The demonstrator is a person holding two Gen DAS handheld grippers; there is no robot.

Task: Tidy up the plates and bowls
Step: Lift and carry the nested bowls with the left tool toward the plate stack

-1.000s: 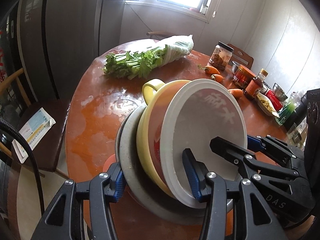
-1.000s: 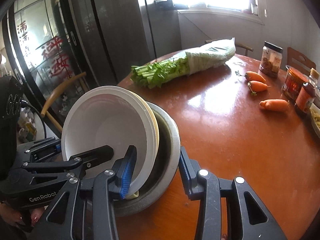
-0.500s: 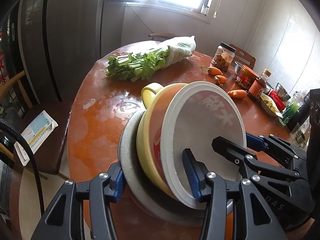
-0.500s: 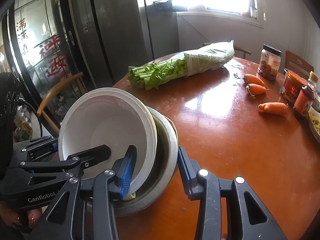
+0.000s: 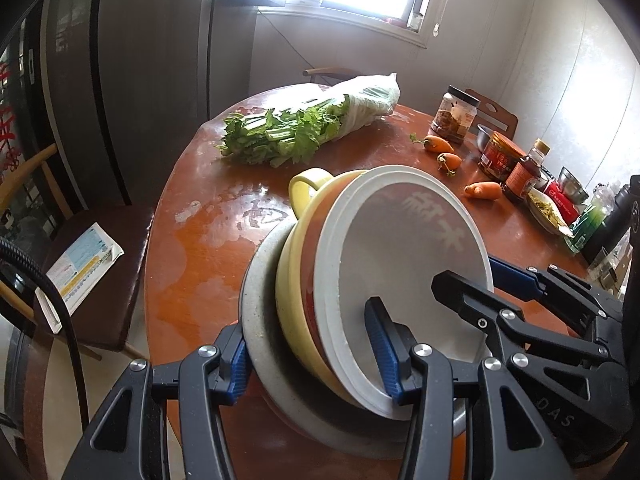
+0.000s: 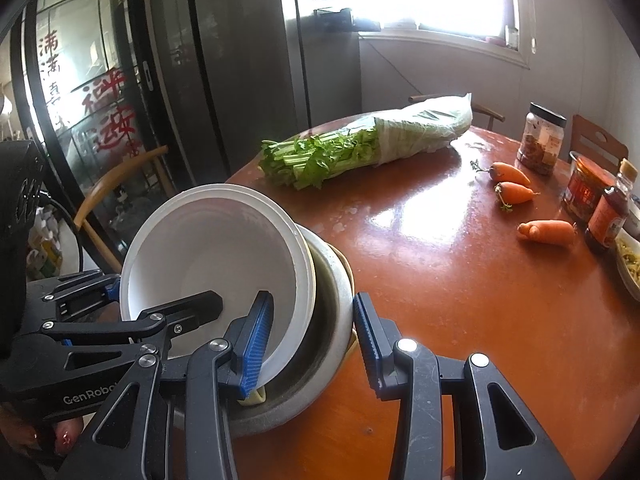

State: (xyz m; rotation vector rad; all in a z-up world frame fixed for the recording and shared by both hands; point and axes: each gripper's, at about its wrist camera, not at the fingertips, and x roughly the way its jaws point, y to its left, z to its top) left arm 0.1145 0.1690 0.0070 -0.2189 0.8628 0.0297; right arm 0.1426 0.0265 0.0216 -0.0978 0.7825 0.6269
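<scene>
A nested stack of bowls is tipped on its side near the table's near edge. It has a grey outer bowl (image 5: pixel 260 320), a yellow handled bowl (image 5: pixel 290 292) and a white inner bowl (image 5: pixel 400 264). My left gripper (image 5: pixel 308 352) is shut on the stack's rim, with one pad outside the grey bowl and one inside the white bowl. My right gripper (image 6: pixel 312 336) is shut on the opposite rim, spanning the white bowl (image 6: pixel 216 248) and the grey bowl (image 6: pixel 332 300). Each gripper shows in the other's view: the right gripper (image 5: pixel 500 284) and the left gripper (image 6: pixel 120 312).
On the round brown table (image 6: pixel 460 280) lie bagged celery (image 6: pixel 360 144) and three carrots (image 6: pixel 548 232). Jars (image 6: pixel 540 140) and a sauce bottle (image 6: pixel 608 216) stand at the far right. A chair holding a leaflet (image 5: pixel 80 260) stands left of the table, with a dark fridge (image 6: pixel 240 60) behind.
</scene>
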